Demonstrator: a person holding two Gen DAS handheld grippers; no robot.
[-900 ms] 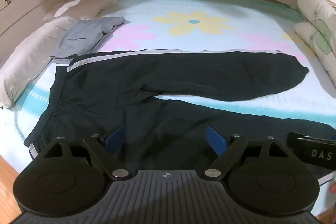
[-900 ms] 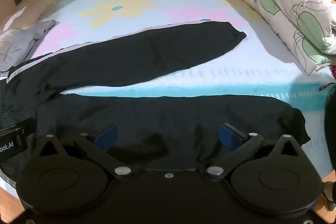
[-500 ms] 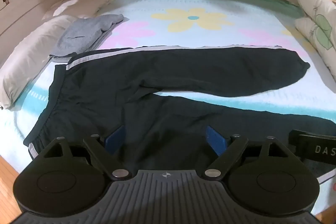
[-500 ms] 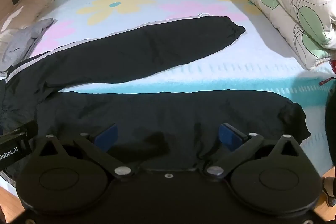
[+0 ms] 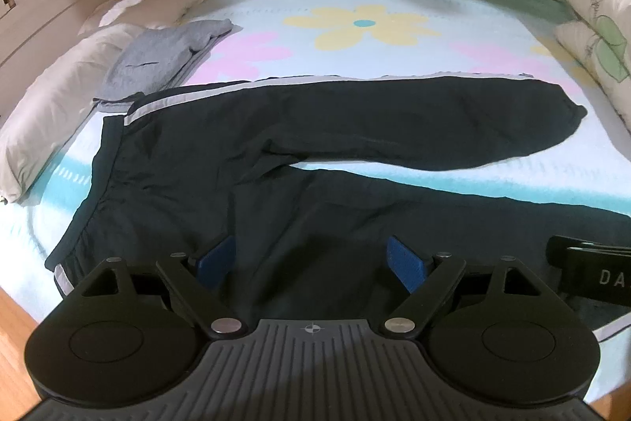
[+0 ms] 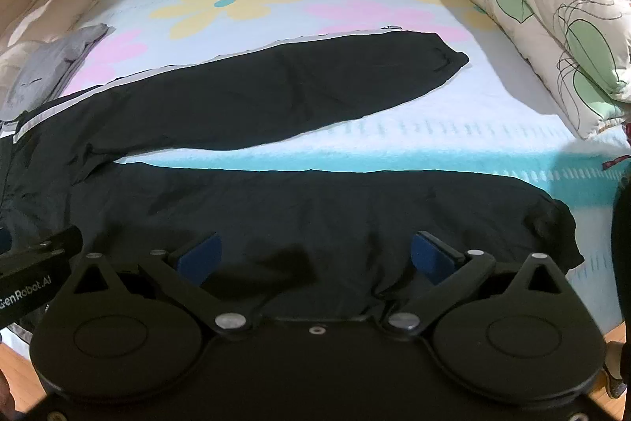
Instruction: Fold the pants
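Black pants (image 5: 276, 160) with a white side stripe lie spread flat on the bed, waistband to the left, the two legs splayed apart to the right. They also show in the right wrist view (image 6: 276, 93). My left gripper (image 5: 311, 261) is open and empty, above the near leg close to the crotch. My right gripper (image 6: 315, 255) is open and empty, above the near leg further toward its cuff (image 6: 560, 227). Each gripper's body shows at the edge of the other's view.
The bed has a flower-print sheet (image 5: 363, 26). A folded grey garment (image 5: 157, 58) and white pillows (image 5: 51, 105) lie at the left. Rolled floral quilts (image 6: 552, 18) lie at the right. A wooden headboard rail runs along the back; wooden floor shows at the near corners.
Both grippers have pulled back and risen slightly from the pants, so more of the bed shows. The pants have not moved and both jaws stay open.
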